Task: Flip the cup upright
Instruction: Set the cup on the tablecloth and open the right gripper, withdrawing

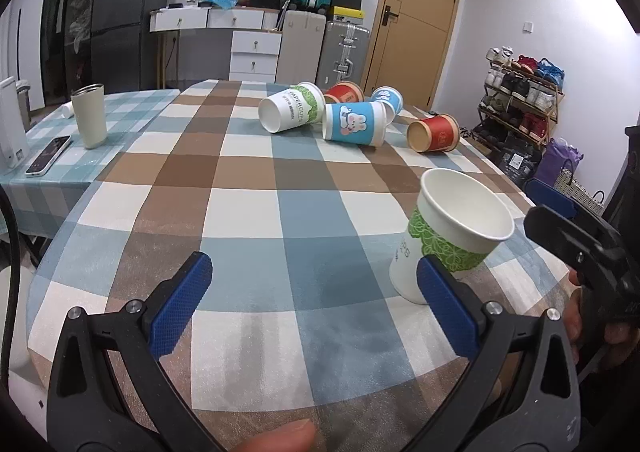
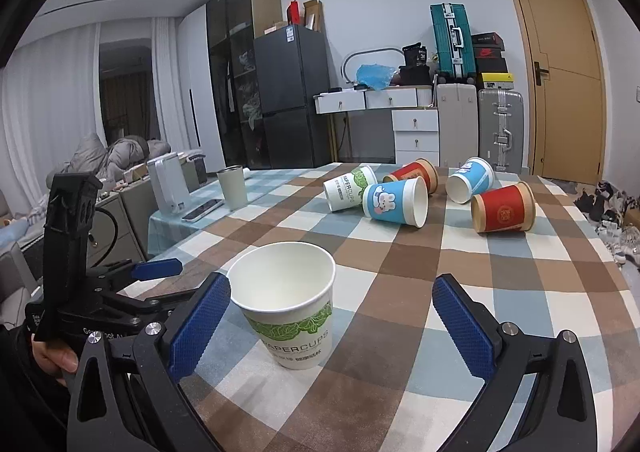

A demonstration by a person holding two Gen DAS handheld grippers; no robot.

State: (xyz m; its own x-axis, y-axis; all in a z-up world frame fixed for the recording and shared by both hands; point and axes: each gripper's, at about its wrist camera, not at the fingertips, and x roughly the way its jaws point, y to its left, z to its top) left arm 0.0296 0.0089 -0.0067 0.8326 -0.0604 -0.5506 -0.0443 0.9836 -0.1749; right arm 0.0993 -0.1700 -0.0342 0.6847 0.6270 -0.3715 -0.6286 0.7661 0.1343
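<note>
While the left gripper [image 1: 314,290] is hanging open and empty, the green-banded cup [image 1: 452,236] is standing ahead to its right on the worktop [image 1: 248,212], mouth up, axis vertical. Seen from the right gripper [image 2: 330,322], jaws gaping, it is sitting between them, ungripped; backing away straight should avoid tipping it.
</note>
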